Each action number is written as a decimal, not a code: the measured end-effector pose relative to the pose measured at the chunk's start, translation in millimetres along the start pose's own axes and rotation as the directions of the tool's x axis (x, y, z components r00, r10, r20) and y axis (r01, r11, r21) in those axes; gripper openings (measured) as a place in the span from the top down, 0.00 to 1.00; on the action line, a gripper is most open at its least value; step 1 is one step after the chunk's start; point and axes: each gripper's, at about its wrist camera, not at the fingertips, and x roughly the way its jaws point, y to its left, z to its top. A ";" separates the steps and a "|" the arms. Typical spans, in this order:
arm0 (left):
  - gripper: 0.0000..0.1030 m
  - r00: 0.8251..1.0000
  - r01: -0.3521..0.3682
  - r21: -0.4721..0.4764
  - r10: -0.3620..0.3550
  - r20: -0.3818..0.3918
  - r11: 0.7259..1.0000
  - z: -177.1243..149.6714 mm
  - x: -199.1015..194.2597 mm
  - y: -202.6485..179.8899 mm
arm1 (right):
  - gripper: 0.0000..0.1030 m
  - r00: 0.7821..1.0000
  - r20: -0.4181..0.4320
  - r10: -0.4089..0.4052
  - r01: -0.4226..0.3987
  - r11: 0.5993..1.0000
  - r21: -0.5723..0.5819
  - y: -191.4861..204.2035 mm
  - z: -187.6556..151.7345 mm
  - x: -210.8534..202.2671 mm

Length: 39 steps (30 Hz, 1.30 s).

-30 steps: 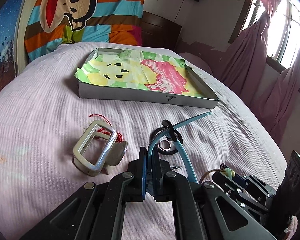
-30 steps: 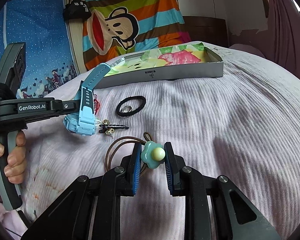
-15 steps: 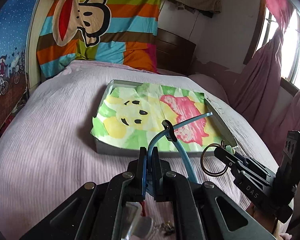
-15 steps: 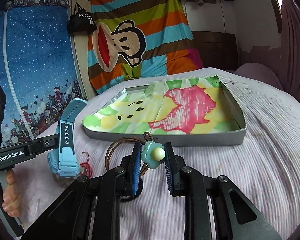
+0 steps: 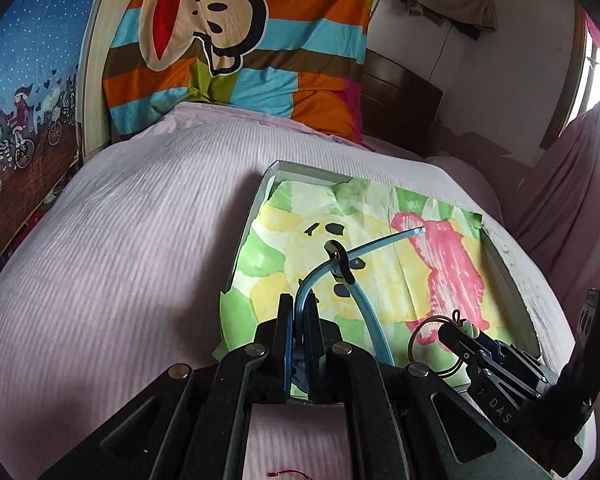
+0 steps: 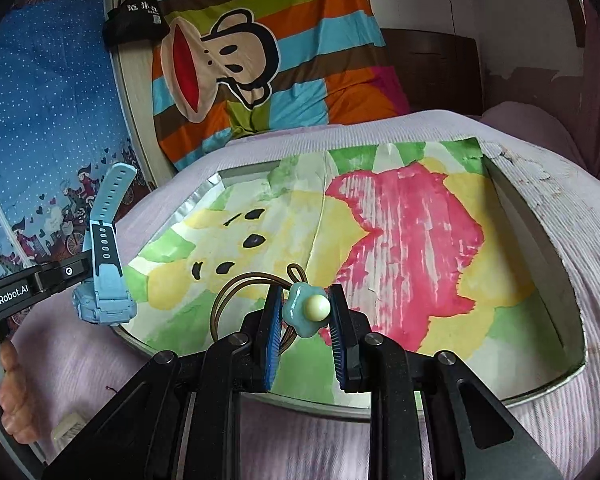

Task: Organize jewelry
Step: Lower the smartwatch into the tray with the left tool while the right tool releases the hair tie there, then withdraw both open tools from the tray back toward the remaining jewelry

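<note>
The left claw (image 5: 298,320) grips the blue watch (image 6: 104,276) by its strap, the right claw (image 6: 305,312) pinches a flower hair tie (image 6: 306,308); both hang over the tray (image 6: 540,248) on the bed, probably for dropping inside

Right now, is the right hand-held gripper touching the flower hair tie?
Touching. The right wrist view shows the right hand-held gripper with both pads pressed against the flower hair tie.
</note>
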 end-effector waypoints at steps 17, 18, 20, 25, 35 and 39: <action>0.64 1.000 -0.013 0.018 0.014 -0.027 1.000 -14.9 -5.1 -0.4 | 0.60 1.000 -0.011 0.006 -0.006 0.999 -0.034 1.8 -8.1 0.9; 0.53 1.000 -0.007 0.014 0.007 -0.009 1.000 -16.1 -10.1 0.4 | 0.59 1.000 -0.001 0.004 -0.004 0.999 -0.034 1.4 -9.5 -2.6; 0.46 0.999 0.013 0.013 -0.013 0.030 1.000 -19.4 -21.1 1.1 | 0.55 1.000 0.026 0.003 -0.002 0.999 -0.033 -0.3 -13.0 -11.1; 0.20 0.993 0.015 0.025 -0.018 0.113 1.000 -31.8 -49.9 1.9 | 0.27 0.991 0.136 0.006 -0.005 1.000 -0.008 -7.3 -28.3 -45.4; 0.00 0.966 -0.004 0.088 -0.019 0.256 0.996 -70.2 -100.6 0.7 | 0.01 0.957 0.289 0.015 -0.032 0.998 0.054 -20.8 -64.6 -106.5; 0.00 0.961 -0.036 0.127 -0.001 0.277 0.991 -82.1 -111.6 -1.6 | 0.01 0.946 0.323 0.023 -0.032 0.999 0.024 -15.5 -78.9 -126.2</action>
